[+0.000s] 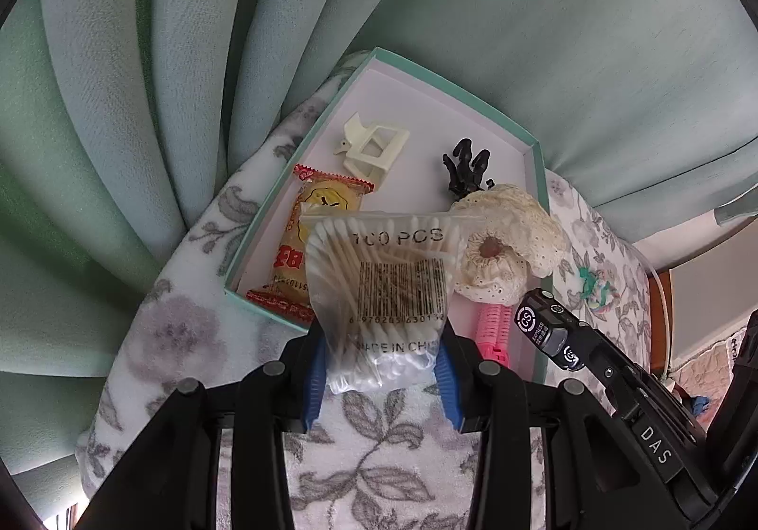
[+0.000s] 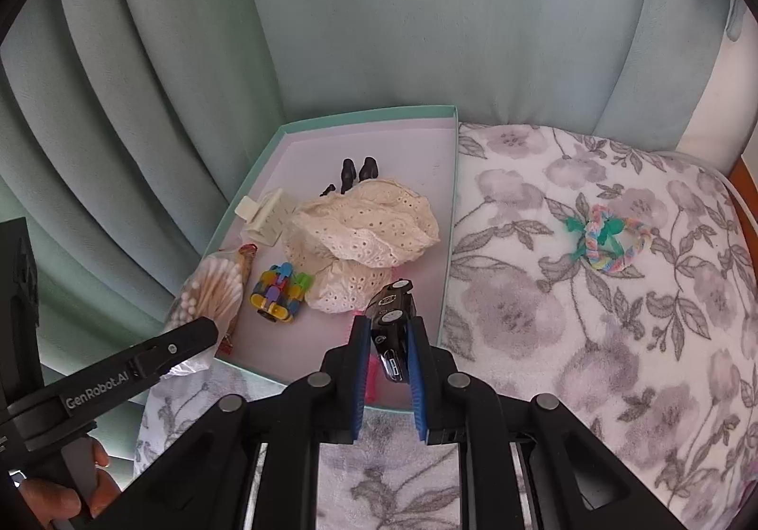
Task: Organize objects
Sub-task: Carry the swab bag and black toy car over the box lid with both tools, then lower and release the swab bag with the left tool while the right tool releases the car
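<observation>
My left gripper [image 1: 381, 369] is shut on a clear bag of cotton swabs [image 1: 379, 288], held over the near end of the teal-rimmed box [image 1: 537, 179]. My right gripper [image 2: 387, 354] is shut on a small black toy car [image 2: 392, 321], held above the box's near right part. The same car [image 1: 549, 331] shows at the right of the left wrist view. Inside the box lie a cream hair claw [image 1: 369, 148], a black hair claw [image 1: 466, 167], a red and yellow snack packet [image 1: 312, 236], a cream lace scrunchie [image 2: 365, 236], a pink hair roller [image 1: 495, 331] and a colourful brick toy [image 2: 279, 293].
The box [image 2: 284, 136] rests on a white blanket with grey flowers [image 2: 592, 307]. A pastel braided hair tie with teal clips [image 2: 604, 238] lies on the blanket to the right of the box. Pale green curtains [image 2: 379, 18] hang close behind. A hand [image 2: 61, 492] grips the left tool.
</observation>
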